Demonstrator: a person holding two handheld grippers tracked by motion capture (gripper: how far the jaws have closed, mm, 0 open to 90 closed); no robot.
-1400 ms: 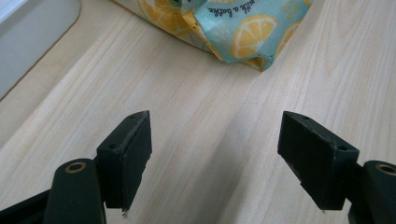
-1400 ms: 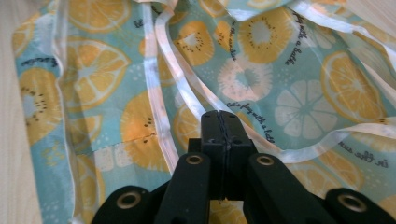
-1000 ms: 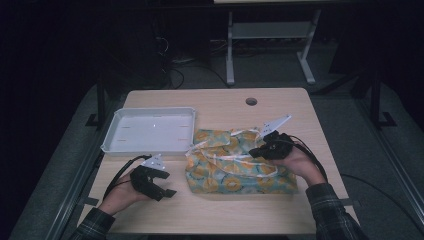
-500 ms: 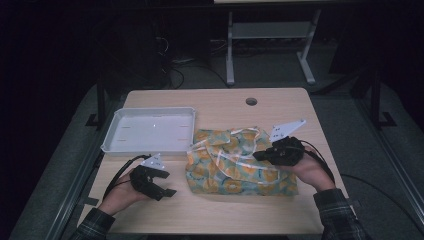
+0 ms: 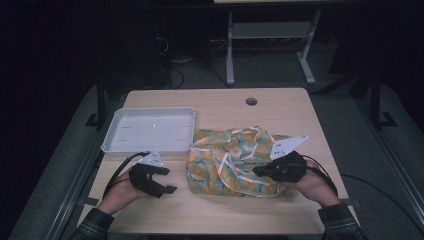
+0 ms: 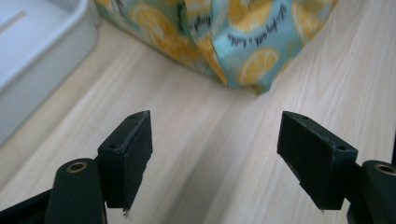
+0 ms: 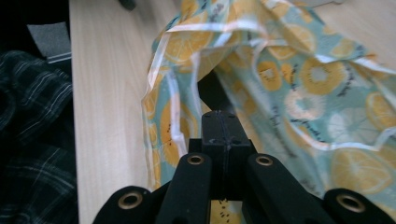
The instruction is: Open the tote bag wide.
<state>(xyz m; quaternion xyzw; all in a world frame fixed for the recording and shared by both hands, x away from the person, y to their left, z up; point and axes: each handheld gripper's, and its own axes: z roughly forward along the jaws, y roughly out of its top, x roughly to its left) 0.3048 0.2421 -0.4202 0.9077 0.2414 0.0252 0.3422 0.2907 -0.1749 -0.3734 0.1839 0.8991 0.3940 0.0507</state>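
Cloth: a lemon-print cloth (image 5: pixel 235 161) lies crumpled mid-surface, just right of the white tray (image 5: pixel 150 131).
Right tongs (image 5: pixel 259 171): pressed together, pinching a fold of the cloth near its front edge.
Left tongs (image 5: pixel 169 181): spread wide, nothing between, low over the wooden surface (image 5: pixel 280 107) just left of the cloth.

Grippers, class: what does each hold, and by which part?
The right gripper pinches the lemon-print cloth at its near edge. The left gripper is open and holds nothing.
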